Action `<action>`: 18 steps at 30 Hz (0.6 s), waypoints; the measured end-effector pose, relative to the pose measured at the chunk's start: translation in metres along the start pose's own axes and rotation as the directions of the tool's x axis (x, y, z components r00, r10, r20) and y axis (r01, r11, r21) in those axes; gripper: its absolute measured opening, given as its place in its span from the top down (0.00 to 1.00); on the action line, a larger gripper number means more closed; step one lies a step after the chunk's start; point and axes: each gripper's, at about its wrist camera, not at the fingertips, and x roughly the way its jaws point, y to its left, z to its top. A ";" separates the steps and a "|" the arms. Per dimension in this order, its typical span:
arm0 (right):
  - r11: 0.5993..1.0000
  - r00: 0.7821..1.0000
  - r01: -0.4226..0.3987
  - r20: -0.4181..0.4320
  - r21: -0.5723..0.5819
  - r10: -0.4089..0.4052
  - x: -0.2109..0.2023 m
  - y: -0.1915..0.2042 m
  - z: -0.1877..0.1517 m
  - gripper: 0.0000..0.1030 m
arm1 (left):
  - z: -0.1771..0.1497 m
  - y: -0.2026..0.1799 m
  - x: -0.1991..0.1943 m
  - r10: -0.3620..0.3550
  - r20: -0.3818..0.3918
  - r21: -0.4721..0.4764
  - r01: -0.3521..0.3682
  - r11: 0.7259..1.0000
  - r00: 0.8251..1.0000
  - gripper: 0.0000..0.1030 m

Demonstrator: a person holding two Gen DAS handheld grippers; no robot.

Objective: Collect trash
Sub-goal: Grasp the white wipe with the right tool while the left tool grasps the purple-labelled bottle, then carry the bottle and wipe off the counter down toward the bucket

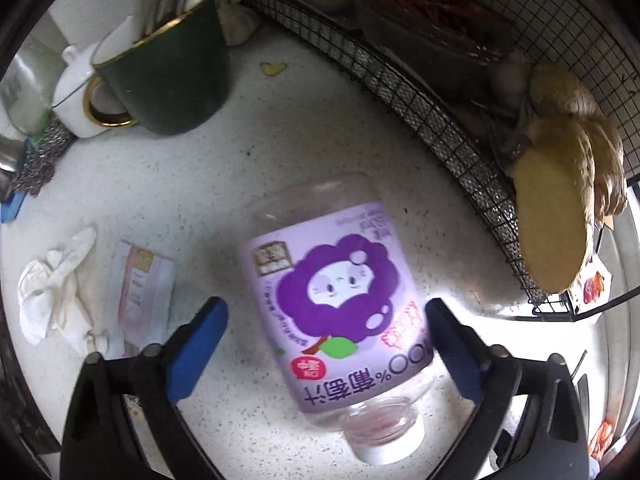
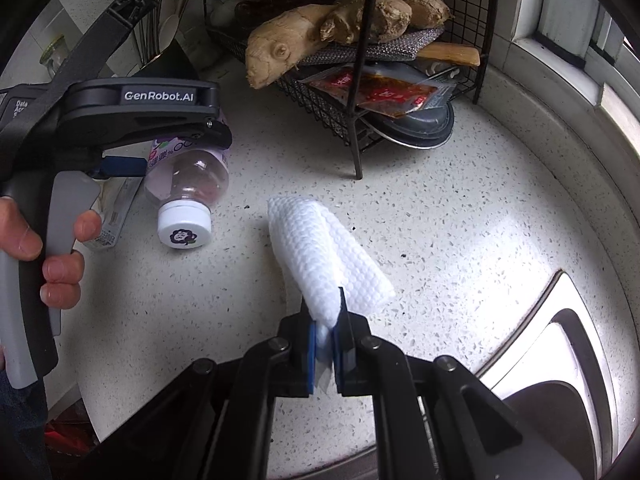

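On the speckled desk (image 1: 320, 128), beside the wire rack (image 1: 420, 112), the grape juice bottle (image 1: 340, 312) lies on its side, cap toward me, long axis running along my reach. My left claw (image 1: 326, 344) points steeply down, jaws wide, straddling the bottle's label without pressing it; judged ready to close. My right claw (image 2: 326, 336), farther off, pinches a folded white paper towel (image 2: 324, 256). Crumpled tissue (image 1: 52, 284) and a small packet (image 1: 140, 292) lie left.
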 end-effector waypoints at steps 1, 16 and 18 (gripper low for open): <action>1.000 1.000 -0.003 0.000 0.002 0.003 0.000 -0.001 0.000 0.94 | 0.002 0.000 0.004 -0.005 -0.011 -0.001 0.005 1.000 1.000 0.20; 1.000 1.000 0.004 -0.003 -0.006 -0.004 0.002 0.017 -0.003 0.94 | -0.049 0.020 -0.015 -0.048 -0.034 0.083 0.051 0.995 0.998 0.28; 1.000 1.000 -0.002 0.002 -0.011 0.002 -0.003 0.025 -0.004 0.94 | -0.063 0.028 -0.027 -0.060 -0.035 0.092 0.063 0.994 0.998 0.28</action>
